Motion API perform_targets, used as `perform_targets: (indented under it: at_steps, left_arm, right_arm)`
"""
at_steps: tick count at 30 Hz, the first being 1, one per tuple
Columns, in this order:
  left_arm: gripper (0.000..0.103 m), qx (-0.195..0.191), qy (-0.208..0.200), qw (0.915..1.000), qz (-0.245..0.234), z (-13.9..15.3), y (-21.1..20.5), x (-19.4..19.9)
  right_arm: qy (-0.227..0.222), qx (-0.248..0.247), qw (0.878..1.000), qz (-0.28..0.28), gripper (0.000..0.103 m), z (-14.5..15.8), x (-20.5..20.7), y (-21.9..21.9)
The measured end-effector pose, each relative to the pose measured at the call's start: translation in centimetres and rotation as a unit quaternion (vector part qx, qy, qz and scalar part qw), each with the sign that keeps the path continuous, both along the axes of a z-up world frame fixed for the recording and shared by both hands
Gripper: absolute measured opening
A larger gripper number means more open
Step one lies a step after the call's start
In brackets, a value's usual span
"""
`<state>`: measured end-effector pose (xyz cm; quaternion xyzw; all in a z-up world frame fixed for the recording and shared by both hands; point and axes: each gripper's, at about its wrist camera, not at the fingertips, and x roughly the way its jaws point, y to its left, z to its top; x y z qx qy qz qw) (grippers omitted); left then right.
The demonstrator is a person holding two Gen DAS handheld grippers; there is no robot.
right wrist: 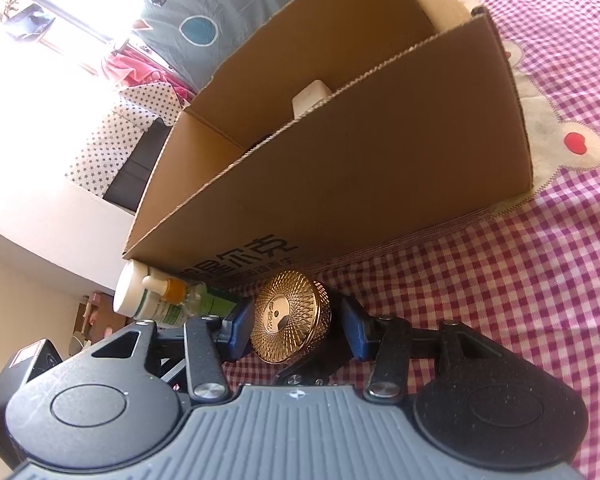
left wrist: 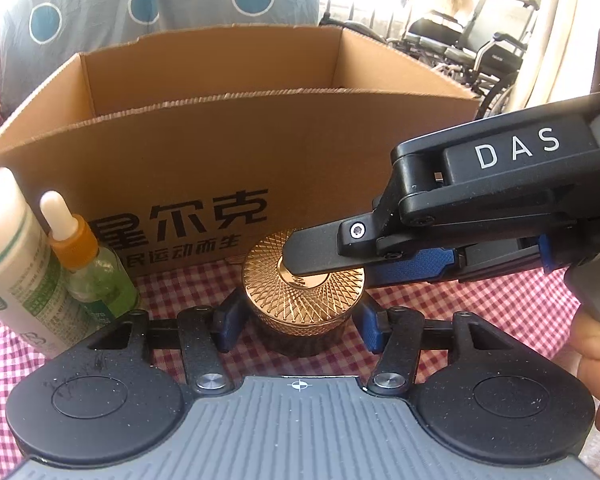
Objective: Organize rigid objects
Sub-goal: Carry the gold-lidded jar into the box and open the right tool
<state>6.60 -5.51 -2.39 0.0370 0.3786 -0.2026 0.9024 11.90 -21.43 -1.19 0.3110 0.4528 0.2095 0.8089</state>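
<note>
A round gold jar (left wrist: 300, 296) with a criss-cross patterned lid sits in front of a cardboard box (left wrist: 220, 152) on the pink checked cloth (left wrist: 480, 312). My left gripper (left wrist: 298, 324) has its blue pads against the jar's two sides. Coming in from the right and rolled on its side, my right gripper lays its upper finger (left wrist: 324, 254) flat across the lid. In the right wrist view the gold jar (right wrist: 290, 320) fills the right gripper (right wrist: 296, 330), one pad on the lid face and the other on the dark base. I cannot tell whether the jar still rests on the cloth.
A white tube (left wrist: 16, 264) and a green dropper bottle (left wrist: 96, 272) stand left of the jar, against the box. A white object (right wrist: 310, 98) lies inside the cardboard box (right wrist: 380, 160). A hand (left wrist: 592, 340) holds the right gripper. A wheelchair (left wrist: 480, 52) stands behind.
</note>
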Motion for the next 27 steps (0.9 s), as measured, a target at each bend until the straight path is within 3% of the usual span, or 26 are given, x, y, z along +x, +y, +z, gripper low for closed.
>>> perform_targets:
  at_steps: [9, 16, 21, 27]
  left_arm:
    - [0.056, -0.017, -0.046, 0.9988, 0.005, 5.8, 0.2, -1.7]
    - [0.056, -0.032, -0.067, 0.9972, 0.011, 9.9, 0.4, 1.1]
    - [0.056, -0.029, -0.042, 0.9986, 0.011, 10.5, 0.2, 5.8]
    - [0.056, -0.017, 0.027, 0.999, 0.03, 8.9, -0.2, 11.9]
  right_arm:
    - [-0.072, -0.007, 0.997, 0.009, 0.051, 5.8, -2.3, -0.3]
    - [-0.118, -0.012, 0.993, 0.018, 0.051, 10.4, 0.2, -0.4]
    - [-0.092, -0.005, 0.995, 0.03, 0.051, 11.4, 5.5, -0.5]
    - [-0.028, -0.028, 0.998, 0.048, 0.052, 9.9, 12.9, 0.4]
